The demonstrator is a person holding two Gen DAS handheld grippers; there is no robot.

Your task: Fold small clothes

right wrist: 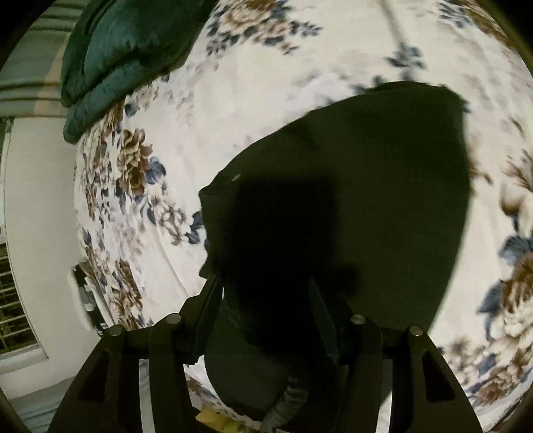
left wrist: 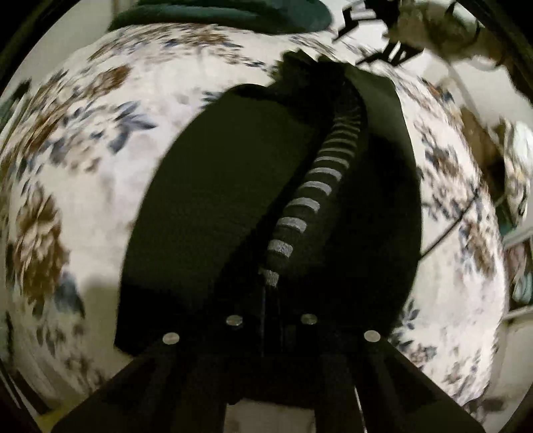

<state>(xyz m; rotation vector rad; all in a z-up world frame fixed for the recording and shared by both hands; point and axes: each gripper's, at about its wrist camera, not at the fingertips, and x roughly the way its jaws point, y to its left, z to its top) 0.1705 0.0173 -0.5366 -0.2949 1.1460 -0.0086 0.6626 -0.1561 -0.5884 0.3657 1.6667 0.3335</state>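
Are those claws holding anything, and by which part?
Both grip the small dark garment: the left gripper seems shut on its grey-striped ribbed edge, the right gripper on a bunched fold.

Matt dark cloth garment with ribbed striped trim on smooth floral-print bedsheet.

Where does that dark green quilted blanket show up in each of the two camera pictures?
Left wrist view: the dark green quilted blanket lies along the top edge, left of centre.
Right wrist view: it fills the top left corner.
Shared landmark: the floral bedsheet, with the black garment on it.
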